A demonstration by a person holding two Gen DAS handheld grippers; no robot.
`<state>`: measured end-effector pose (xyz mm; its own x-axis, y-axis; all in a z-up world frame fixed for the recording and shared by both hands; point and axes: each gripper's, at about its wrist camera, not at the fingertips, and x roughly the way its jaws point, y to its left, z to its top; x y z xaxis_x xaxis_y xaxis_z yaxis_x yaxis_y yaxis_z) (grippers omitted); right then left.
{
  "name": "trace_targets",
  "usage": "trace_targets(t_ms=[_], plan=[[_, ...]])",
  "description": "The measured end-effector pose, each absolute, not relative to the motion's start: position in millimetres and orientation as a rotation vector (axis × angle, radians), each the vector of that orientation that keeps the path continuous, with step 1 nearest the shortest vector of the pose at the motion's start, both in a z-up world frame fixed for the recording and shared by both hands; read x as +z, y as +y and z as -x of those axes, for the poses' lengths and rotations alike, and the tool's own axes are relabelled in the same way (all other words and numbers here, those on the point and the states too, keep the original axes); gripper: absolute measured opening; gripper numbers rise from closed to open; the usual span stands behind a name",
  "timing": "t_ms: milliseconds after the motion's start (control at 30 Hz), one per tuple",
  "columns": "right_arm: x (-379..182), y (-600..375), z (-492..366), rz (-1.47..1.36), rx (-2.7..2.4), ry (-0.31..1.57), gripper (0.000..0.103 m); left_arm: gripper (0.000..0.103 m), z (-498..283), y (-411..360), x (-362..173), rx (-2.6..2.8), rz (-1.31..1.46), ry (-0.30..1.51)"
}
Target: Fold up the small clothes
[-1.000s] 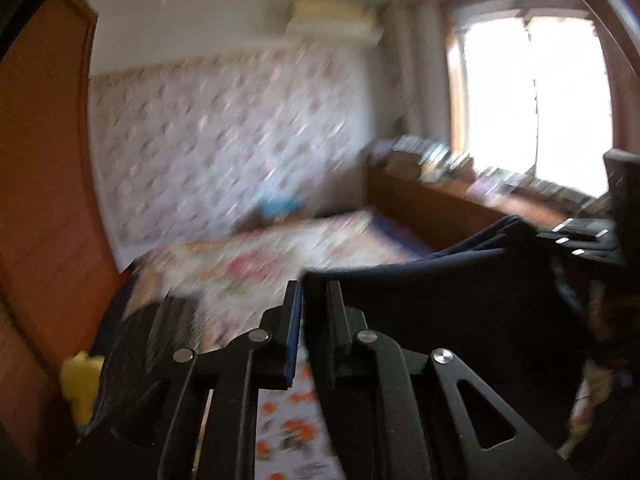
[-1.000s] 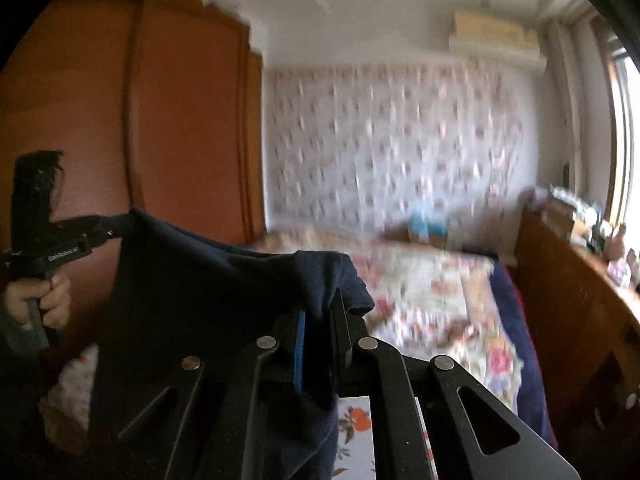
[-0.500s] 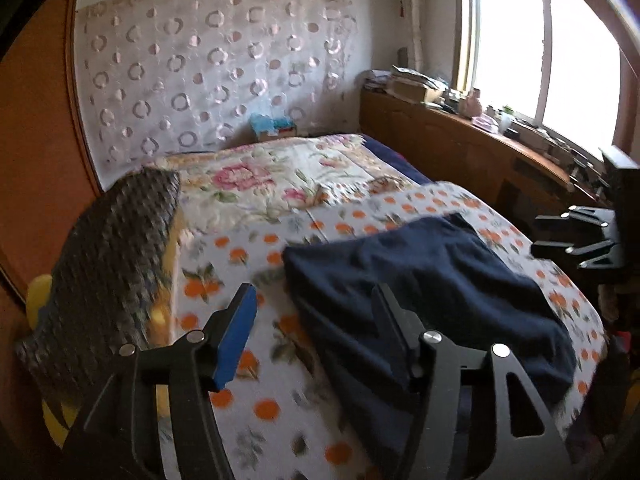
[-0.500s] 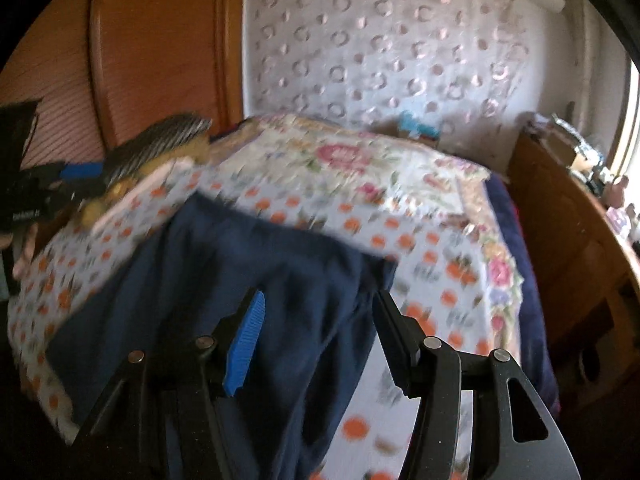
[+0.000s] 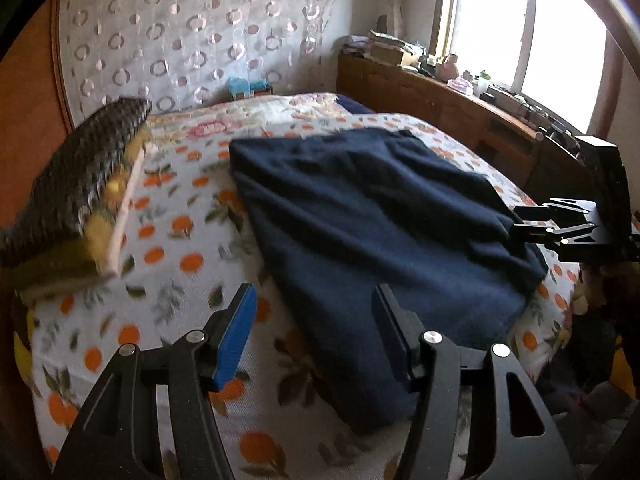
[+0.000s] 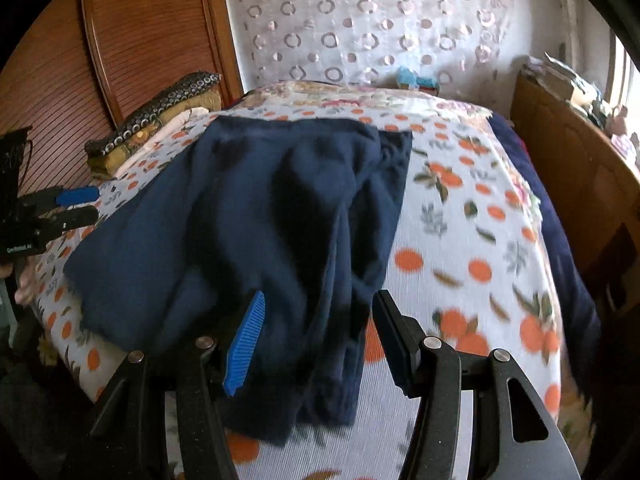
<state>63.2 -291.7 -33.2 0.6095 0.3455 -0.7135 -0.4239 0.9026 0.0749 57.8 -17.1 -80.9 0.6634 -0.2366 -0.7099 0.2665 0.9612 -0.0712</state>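
A dark navy garment (image 5: pixel 372 224) lies spread on the orange-print bed sheet (image 5: pixel 168 240), rumpled along its right side. My left gripper (image 5: pixel 314 304) hovers open over its near left corner, with sheet and cloth edge under the gap and nothing held. In the right wrist view the same garment (image 6: pixel 256 216) hangs a little over the bed's near edge. My right gripper (image 6: pixel 320 312) stands open above that rumpled near corner, its pads apart from the cloth. Each gripper shows in the other's view: the right gripper (image 5: pixel 532 224) at the right, the left gripper (image 6: pixel 80 204) at the left.
A stack of folded clothes (image 5: pixel 76 196) with a dark patterned piece on top sits at the bed's left side. A wooden sideboard (image 5: pixel 448 108) with clutter runs under the window on the right. A wooden wardrobe (image 6: pixel 132 40) stands left. A hand (image 6: pixel 24 280) holds the left gripper.
Both grippers held the navy garment up in the air a second ago, then let go. The garment now lies flat on the bed and both grippers have sunk toward it, open.
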Motion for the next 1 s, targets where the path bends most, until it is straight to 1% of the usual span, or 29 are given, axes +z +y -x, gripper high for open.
trace_targets(t_ms=[100,133,533,600,633,667,700,767,833,867,900,933,1000], plan=[[-35.9,-296.4,-60.4,0.103,0.445,0.824,0.059,0.061,-50.8,-19.4,-88.0,-0.288,-0.041,0.818],[-34.7,-298.5,-59.8,0.094,0.437,0.829,0.061,0.061,-48.2,-20.1,-89.6,-0.288,-0.04,0.822],[-48.1,-301.8,-46.8,0.09,0.501,0.824,0.061,0.061,-42.0,-22.9,-99.3,-0.292,-0.03,0.865],[-50.8,-297.4,-49.8,0.089,0.512,0.823,0.057,0.061,-39.9,-23.9,-101.1,-0.3,-0.028,0.87],[-51.1,-296.6,-49.3,0.087,0.525,0.821,0.052,0.061,-37.9,-24.2,-101.9,-0.308,-0.024,0.873],[-55.0,-290.8,-52.1,0.082,0.535,0.821,0.045,0.061,-36.3,-24.1,-102.4,-0.312,-0.019,0.873],[-55.7,-288.8,-51.9,0.073,0.55,0.823,0.041,0.06,-34.8,-23.3,-102.6,-0.317,-0.01,0.872],[-58.2,-286.7,-50.8,0.06,0.578,0.821,0.027,0.06,-32.7,-21.9,-103.4,-0.345,0.02,0.884],[-60.9,-286.1,-50.5,0.045,0.589,0.818,0.023,0.06,-28.2,-22.4,-103.7,-0.359,0.023,0.884],[-60.8,-286.8,-49.4,0.043,0.589,0.811,0.019,0.057,-26.6,-23.2,-103.6,-0.366,0.016,0.885],[-61.1,-286.9,-48.6,0.043,0.588,0.807,0.019,0.052,-25.4,-23.3,-103.5,-0.374,0.018,0.886],[-61.5,-286.9,-47.4,0.046,0.584,0.803,0.018,0.05,-24.1,-23.1,-103.5,-0.381,0.023,0.887],[-61.6,-287.7,-44.8,0.045,0.58,0.789,0.016,0.04,-23.9,-22.6,-103.6,-0.398,0.037,0.888]])
